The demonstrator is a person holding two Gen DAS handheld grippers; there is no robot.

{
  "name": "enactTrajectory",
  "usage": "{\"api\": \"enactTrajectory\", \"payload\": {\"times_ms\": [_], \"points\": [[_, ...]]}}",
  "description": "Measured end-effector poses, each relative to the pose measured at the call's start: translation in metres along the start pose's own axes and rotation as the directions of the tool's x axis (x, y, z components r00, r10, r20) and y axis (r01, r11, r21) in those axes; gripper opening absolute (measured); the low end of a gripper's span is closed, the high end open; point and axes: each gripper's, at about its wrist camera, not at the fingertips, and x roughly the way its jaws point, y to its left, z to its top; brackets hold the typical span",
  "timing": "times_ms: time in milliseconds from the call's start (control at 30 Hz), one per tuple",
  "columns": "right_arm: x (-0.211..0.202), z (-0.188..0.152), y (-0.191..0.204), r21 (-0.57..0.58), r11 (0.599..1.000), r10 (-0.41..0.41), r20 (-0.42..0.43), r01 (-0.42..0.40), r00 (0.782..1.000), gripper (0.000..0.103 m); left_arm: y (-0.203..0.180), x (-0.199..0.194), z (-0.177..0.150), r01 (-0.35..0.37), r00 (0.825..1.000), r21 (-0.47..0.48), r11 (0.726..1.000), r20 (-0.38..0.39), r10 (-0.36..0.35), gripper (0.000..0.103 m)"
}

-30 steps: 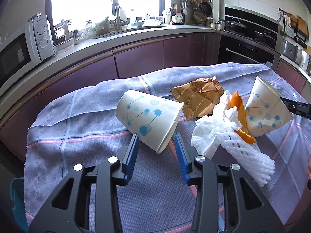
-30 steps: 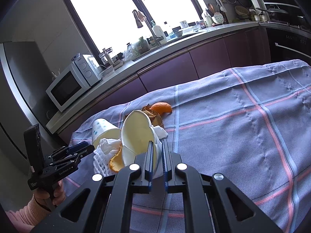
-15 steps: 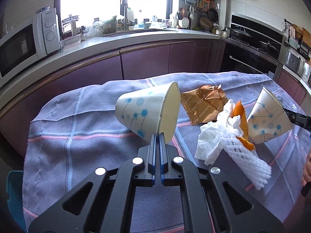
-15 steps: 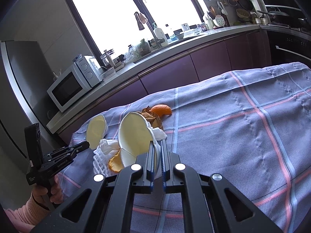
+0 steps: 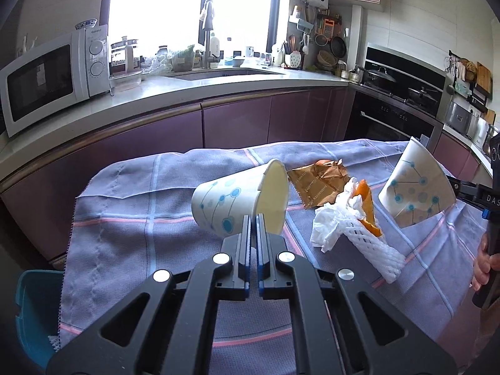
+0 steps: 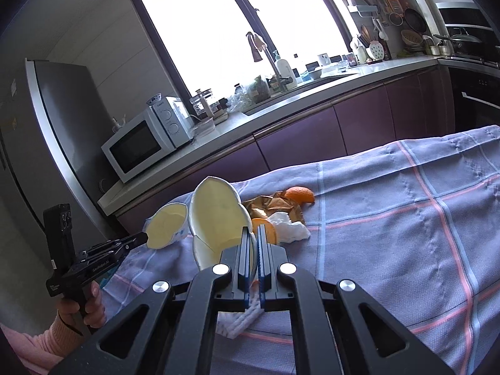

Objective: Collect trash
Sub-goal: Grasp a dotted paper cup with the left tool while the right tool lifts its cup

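My left gripper (image 5: 253, 218) is shut on the rim of a white paper cup with blue dots (image 5: 231, 200), held tilted above the purple checked cloth (image 5: 131, 225). In the right wrist view my right gripper (image 6: 253, 232) pinches the rim of a second such cup (image 6: 215, 215), also lifted; from the left wrist it appears at the right (image 5: 415, 193). On the cloth between them lie a brown wrapper (image 5: 318, 181), a crumpled white tissue (image 5: 328, 225), orange peel (image 5: 367, 206) and a white foam net (image 5: 372, 247). Another piece of orange peel (image 6: 300, 194) lies behind the wrapper.
A teal bin (image 5: 34, 309) stands low at the left, beside the table's edge. Purple cabinets and a counter with a microwave (image 5: 53, 75) run behind the table. A hand (image 6: 81, 306) in a pink sleeve holds the left gripper's handle.
The left gripper's jaws shut on the first cup's rim and lifted it off the cloth. The right gripper rose a little with its cup.
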Motion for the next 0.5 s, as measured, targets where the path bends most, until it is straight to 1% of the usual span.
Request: {"api": "enactTrajectory", "payload": {"times_ms": [133, 267, 500], "points": [[0.008, -0.001, 0.024, -0.029, 0.998, 0.057, -0.018, -0.057, 0.998, 0.003, 0.012, -0.03, -0.005, 0.001, 0.999, -0.006, 1.0, 0.035, -0.001, 0.003], [0.023, -0.005, 0.052, -0.055, 0.991, 0.119, -0.051, -0.122, 0.992, 0.003, 0.03, -0.06, -0.014, -0.024, 0.998, -0.02, 1.0, 0.059, 0.025, 0.003], [0.059, -0.013, 0.104, -0.091, 0.969, 0.219, -0.132, -0.232, 0.967, 0.003, 0.072, -0.11, -0.031, -0.078, 0.992, -0.078, 0.994, 0.093, 0.085, 0.001]]}}
